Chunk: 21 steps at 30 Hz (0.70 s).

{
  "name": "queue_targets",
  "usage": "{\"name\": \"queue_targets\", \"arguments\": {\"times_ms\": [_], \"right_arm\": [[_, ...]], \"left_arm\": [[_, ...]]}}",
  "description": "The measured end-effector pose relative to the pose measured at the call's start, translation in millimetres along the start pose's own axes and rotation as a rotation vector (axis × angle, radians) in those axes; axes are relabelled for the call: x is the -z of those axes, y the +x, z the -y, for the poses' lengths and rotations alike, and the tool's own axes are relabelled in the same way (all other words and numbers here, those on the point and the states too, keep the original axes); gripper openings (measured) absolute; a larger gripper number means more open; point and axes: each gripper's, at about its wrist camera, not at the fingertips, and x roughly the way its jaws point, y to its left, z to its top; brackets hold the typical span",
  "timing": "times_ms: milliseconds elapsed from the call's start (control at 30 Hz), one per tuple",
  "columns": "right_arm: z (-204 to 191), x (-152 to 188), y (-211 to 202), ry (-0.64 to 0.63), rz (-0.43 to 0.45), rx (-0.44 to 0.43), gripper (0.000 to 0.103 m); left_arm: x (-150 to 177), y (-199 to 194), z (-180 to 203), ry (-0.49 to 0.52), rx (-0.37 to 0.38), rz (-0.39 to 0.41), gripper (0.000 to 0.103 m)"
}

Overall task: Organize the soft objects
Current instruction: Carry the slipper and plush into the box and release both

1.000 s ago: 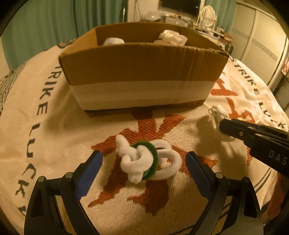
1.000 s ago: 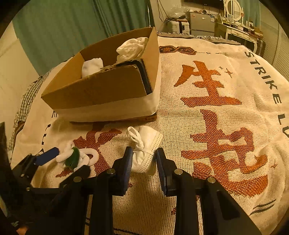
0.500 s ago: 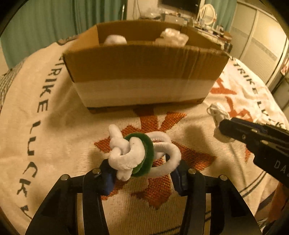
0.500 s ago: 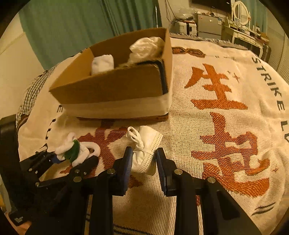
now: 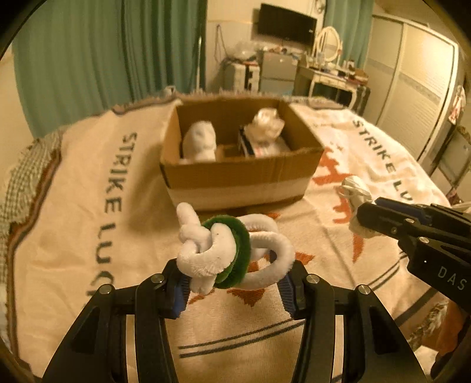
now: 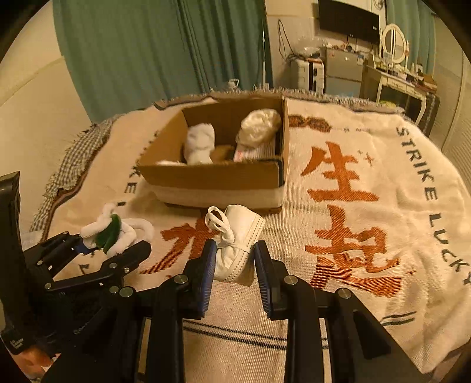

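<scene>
Cardboard box (image 5: pixel 241 176) holds white bundles (image 5: pixel 200 141) (two).

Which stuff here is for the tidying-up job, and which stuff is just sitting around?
For the job:
- fuzzy white and green toy, held in the left claw
- folded white mask, held in the right claw
- cardboard box with soft things already inside

Just sitting around:
- blanket
- green curtains
- TV
- round mirror
</scene>
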Motion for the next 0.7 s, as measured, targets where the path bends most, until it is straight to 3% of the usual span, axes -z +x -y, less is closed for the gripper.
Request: {"name": "queue_targets", "arguments": {"times_ms": [367, 533, 700], "right_arm": [[-26, -31, -69, -0.084, 0.130, 0.019, 0.027], [-30, -71, -84, -0.104, 0.198, 0.009, 0.027], [-30, -115, -84, -0.113, 0.256, -0.002, 0.027]], "left_arm": [[-58, -63, -4, 0.064, 0.003, 0.165, 0.049], [-92, -72, -6, 0.105, -0.027, 0.239, 0.049], [-132, -62, -19, 0.081, -0.022, 0.276, 0.049]]}}
